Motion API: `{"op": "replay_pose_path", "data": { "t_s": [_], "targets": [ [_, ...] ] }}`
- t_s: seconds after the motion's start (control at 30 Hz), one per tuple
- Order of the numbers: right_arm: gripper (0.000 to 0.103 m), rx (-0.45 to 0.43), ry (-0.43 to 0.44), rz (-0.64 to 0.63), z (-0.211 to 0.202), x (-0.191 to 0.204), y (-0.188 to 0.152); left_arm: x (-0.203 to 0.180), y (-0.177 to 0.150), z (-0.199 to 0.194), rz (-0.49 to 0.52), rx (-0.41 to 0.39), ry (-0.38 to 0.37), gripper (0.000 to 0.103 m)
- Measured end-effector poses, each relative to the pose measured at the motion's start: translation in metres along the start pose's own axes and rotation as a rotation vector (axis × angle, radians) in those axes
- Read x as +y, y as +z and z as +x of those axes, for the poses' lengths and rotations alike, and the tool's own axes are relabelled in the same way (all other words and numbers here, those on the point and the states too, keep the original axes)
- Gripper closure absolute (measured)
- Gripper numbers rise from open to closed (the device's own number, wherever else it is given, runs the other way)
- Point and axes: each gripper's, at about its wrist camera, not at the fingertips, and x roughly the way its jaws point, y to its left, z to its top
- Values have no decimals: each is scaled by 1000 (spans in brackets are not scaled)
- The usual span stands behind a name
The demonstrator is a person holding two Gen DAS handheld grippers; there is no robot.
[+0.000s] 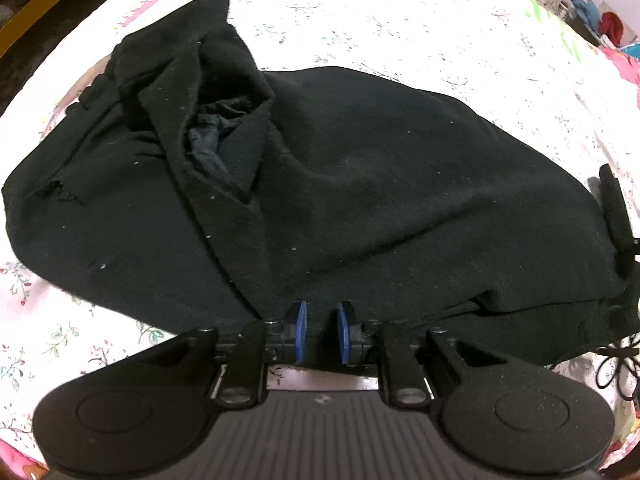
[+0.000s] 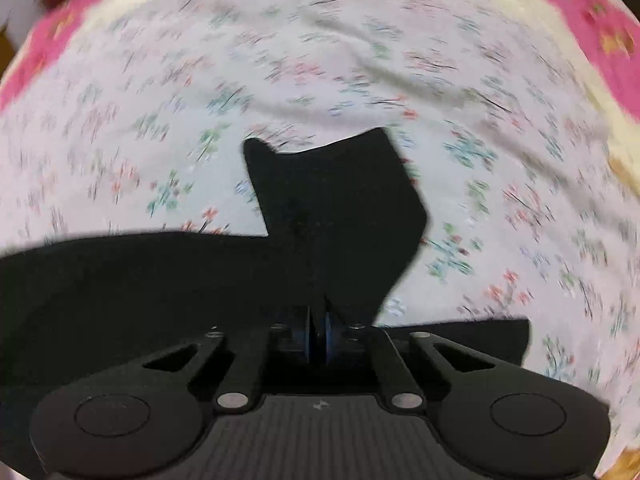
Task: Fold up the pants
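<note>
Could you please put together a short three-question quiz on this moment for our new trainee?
1. True or false: the black pants lie on a plain white sheet.
2. Which gripper has its blue pads shut on the fabric: A) left gripper B) right gripper?
3. Fill in: in the left wrist view, a gap shows between the left gripper's ____ pads.

Key: 1. False, the floral sheet has flowers and a pink border. 2. B. 3. Blue.
</note>
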Motion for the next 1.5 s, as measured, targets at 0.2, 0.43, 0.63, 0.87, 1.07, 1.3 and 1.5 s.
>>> {"op": "replay_pose_path", "data": {
  "t_s": [0.2,0.43,0.63,0.87,1.07,1.3,1.5],
  "targets": [
    [103,-30,105,302,-35,-53,-30,-4,21,17,64,3,-24,76],
    [103,-14,186,743,-40,-112,-91,-23,37,25,164,18,-39,75],
    [99,-61,96,447,-56,-79,-91,-41,45,33,237,28,-52,74],
    [66,-241,-66,-247,-53,30,-79,-50,44,43,249,32,-76,73],
    [65,-273,-141,-459,-16,63,-80,-38,39,51,218,49,-64,72],
    [103,-202,-56,-85,-12,1,-55,-28,35,52,223,51,-57,68],
    [103,-206,152,469,-70,-82,-72,-25,47,44,217,42,-80,68]
  ]
}}
